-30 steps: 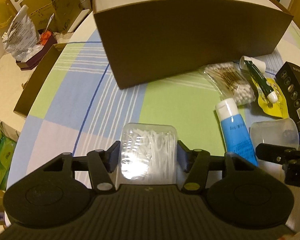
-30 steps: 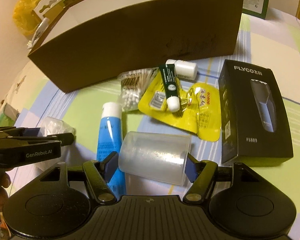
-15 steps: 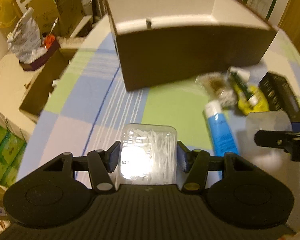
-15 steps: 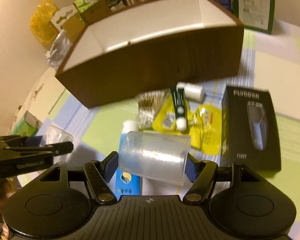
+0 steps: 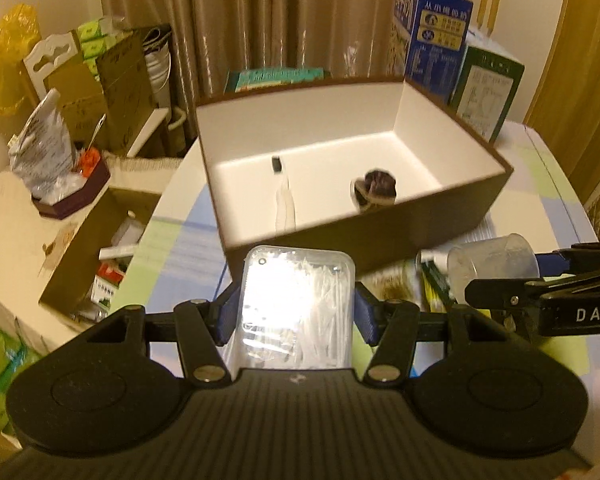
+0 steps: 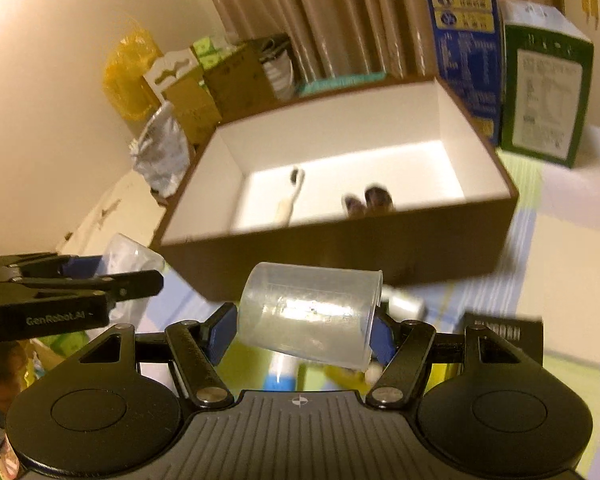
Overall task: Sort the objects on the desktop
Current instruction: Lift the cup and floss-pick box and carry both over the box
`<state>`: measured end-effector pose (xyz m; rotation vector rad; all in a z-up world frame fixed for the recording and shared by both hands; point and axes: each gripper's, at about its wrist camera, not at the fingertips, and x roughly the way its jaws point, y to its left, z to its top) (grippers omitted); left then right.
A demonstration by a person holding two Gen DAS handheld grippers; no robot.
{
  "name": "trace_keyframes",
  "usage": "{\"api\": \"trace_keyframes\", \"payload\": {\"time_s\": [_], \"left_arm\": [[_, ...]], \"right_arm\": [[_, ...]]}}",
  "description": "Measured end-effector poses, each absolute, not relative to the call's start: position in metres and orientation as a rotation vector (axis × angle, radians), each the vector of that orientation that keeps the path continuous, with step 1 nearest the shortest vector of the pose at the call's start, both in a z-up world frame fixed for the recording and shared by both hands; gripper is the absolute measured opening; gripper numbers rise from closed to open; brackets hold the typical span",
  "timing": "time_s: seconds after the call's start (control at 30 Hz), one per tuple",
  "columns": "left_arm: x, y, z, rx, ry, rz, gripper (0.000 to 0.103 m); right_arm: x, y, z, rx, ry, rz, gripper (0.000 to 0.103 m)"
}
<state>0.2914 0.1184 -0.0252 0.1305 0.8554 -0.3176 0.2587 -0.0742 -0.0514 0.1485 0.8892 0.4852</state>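
The left gripper (image 5: 298, 314) pinches a clear plastic case of white picks (image 5: 298, 308) between its blue pads, one pad (image 5: 227, 314) pressed to each long side, the case held in the air above the checked tablecloth (image 5: 160, 248) and just short of the near wall of the brown box (image 5: 380, 236). The right gripper (image 6: 304, 330) clamps a clear plastic cup (image 6: 310, 314) lying on its side, mouth turned to the right, its pads against the base and the rim. The cup too is held off the table, in front of the box's near wall. In the left wrist view the cup and the right gripper's black fingers (image 5: 512, 292) show at the right edge, level with the case; in the right wrist view the left gripper and its case (image 6: 128, 256) appear at the left.

The box is open, white inside, and holds a toothbrush (image 5: 282, 196) lying lengthwise and a small dark round object (image 5: 376, 188), blurred beyond telling. Below the cup a blue and white tube (image 6: 280, 372), a yellow packet (image 6: 346, 374) and a black carton (image 6: 504, 336) lie on the cloth, partly hidden by the gripper. Behind the box stand a blue carton (image 6: 462, 40) and a green one (image 6: 546, 96), against tan curtains (image 5: 280, 12). To the left, off the table, are cardboard boxes (image 5: 96, 240) and a yellow bag (image 6: 128, 72).
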Motion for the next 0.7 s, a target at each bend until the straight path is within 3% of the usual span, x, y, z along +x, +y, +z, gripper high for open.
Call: {"api": "trace_keyframes", "payload": {"time_s": [0.37, 0.7], "left_arm": [[0.362, 0.09, -0.006, 0.125, 0.788, -0.351, 0.053], [0.432, 0.056, -0.027, 0.131, 0.839, -0.364, 0.053]], "right_arm": [[0.334, -0.075, -0.032, 0.091, 0.797, 0.469, 0.065], [0.4, -0.079, -0.053, -0.023, 0.858, 0.46, 0.065]]}}
